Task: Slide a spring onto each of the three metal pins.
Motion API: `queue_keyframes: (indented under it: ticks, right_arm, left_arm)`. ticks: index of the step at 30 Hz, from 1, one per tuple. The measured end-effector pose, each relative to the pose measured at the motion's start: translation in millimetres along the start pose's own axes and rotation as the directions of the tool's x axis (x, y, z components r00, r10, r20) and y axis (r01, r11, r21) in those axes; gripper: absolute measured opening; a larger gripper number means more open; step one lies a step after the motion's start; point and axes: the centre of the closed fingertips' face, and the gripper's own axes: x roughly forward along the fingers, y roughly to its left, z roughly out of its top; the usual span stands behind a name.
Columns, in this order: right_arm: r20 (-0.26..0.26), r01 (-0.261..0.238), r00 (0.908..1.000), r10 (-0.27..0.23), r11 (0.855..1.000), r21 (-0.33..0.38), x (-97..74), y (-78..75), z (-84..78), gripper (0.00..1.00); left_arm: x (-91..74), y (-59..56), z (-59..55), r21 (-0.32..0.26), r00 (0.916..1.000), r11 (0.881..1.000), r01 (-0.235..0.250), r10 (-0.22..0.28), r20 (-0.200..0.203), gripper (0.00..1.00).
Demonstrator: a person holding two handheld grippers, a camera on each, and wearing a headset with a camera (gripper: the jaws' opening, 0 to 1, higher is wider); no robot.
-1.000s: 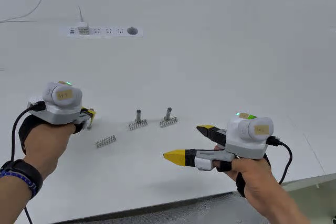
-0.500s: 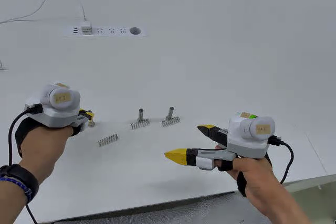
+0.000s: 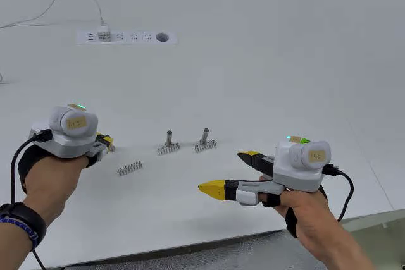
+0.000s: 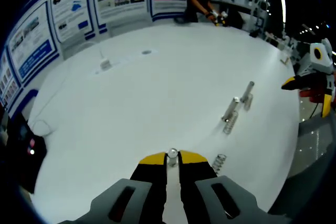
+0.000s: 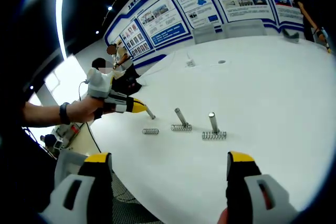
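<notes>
My left gripper (image 3: 105,141) (image 4: 171,157) is shut on a short metal pin (image 4: 171,155) (image 5: 150,113), which slants down toward the white table. Two more pins (image 3: 169,137) (image 3: 204,135) stand upright at mid-table, each with a spring (image 3: 168,149) (image 3: 204,147) lying at its foot. A third spring (image 3: 129,168) (image 5: 150,131) lies loose on the table between the held pin and the nearer standing pin. My right gripper (image 3: 229,172) (image 5: 169,161) hovers open and empty at the front right, short of the pins.
A white power strip (image 3: 126,37) with a plugged cable lies at the far left of the table. The table's front edge (image 3: 190,245) runs close behind both hands. A person (image 4: 202,1) stands at the far end.
My left gripper has shifted slightly with the pin still in it. The right gripper, the standing pins and the springs have stayed put.
</notes>
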Motion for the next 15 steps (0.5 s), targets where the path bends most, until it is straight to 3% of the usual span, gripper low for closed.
queue_keyframes:
  ticks: [15]
  right_arm:
    - [0.001, 0.006, 1.0, -0.006, 1.0, 0.005, -2.8, -1.9, -1.0, 0.92]
  left_arm:
    - [2.0, -10.8, 8.8, 0.018, 0.9998, 1.0, 0.015, -0.015, 0.013, 0.07]
